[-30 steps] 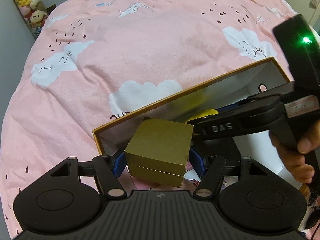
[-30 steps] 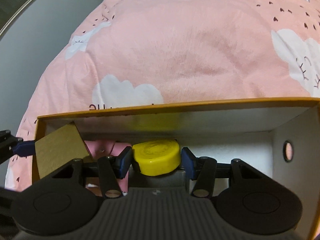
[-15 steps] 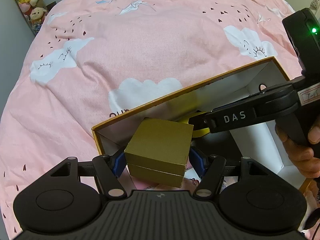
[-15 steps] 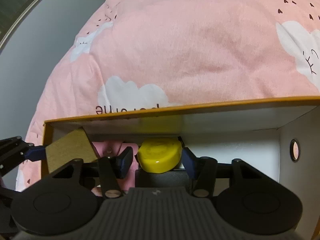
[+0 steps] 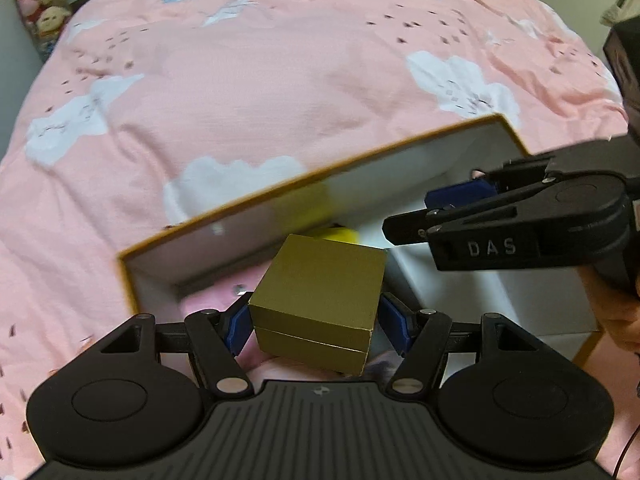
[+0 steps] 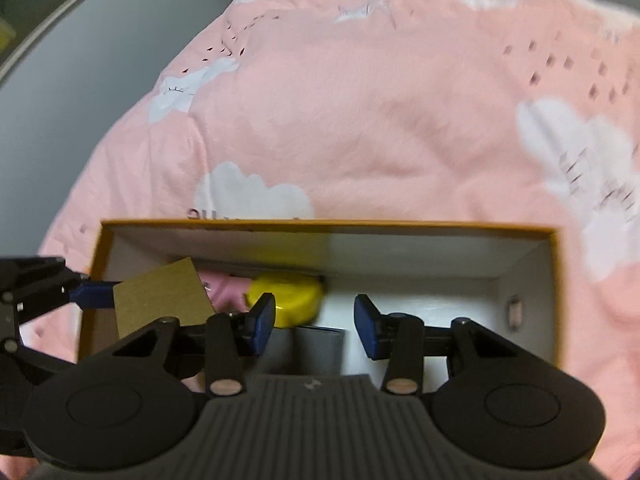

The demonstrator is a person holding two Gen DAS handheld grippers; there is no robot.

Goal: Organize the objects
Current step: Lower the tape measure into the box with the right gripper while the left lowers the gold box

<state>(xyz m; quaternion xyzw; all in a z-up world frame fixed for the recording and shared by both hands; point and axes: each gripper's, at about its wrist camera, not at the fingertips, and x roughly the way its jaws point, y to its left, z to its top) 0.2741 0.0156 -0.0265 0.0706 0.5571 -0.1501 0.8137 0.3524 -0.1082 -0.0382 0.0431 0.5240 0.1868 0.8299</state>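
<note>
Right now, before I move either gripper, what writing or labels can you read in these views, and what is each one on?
"DAS": raised letters on the side of the right gripper, seen from the left wrist view.
Dark print on the pink bedcover, just beyond the far wall of the orange-edged box: upside down, partly hidden and blurred, not readable.
Gold box and yellow object: no text visible.

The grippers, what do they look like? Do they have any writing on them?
Both are black plastic with two blue pads at the fingertips. The left gripper has a ribbed body, two round discs and silvery pins at its joints. The right gripper looks the same and has pale letters, DAS, on its side. No sleeves show.
</note>
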